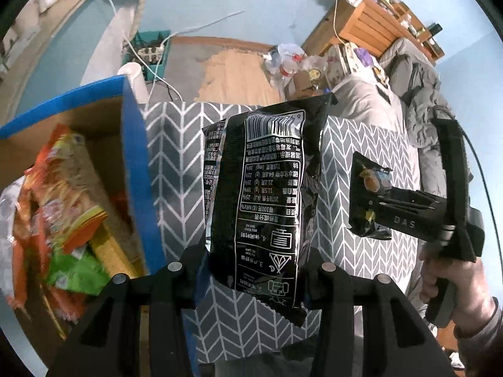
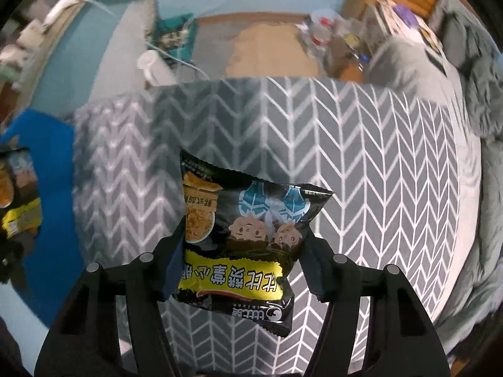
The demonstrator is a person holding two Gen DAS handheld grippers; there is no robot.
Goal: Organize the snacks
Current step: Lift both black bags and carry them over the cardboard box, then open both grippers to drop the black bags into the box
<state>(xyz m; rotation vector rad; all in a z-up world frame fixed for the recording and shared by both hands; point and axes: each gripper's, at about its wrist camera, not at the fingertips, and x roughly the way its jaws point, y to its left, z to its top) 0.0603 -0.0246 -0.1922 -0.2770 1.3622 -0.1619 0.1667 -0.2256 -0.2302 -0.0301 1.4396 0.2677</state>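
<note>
Left wrist view: left tongs (image 1: 254,270) are clamping a black snack packet (image 1: 267,194) upright beside the blue-rimmed cardboard box (image 1: 135,144), likely for dropping in; right tongs (image 2: 242,260) are gripping a second snack packet (image 2: 242,245) over the chevron-covered tabletop (image 2: 361,157), seemingly awaiting its turn.

Left gripper (image 1: 254,270): jaws clamped on black snack packet (image 1: 264,194), back side up, above grey chevron desk (image 1: 176,163). Blue cardboard box (image 1: 135,163) to its left, orange and green packets (image 1: 63,207) inside. Right gripper (image 1: 374,207) grips second black packet (image 1: 366,185).
</note>
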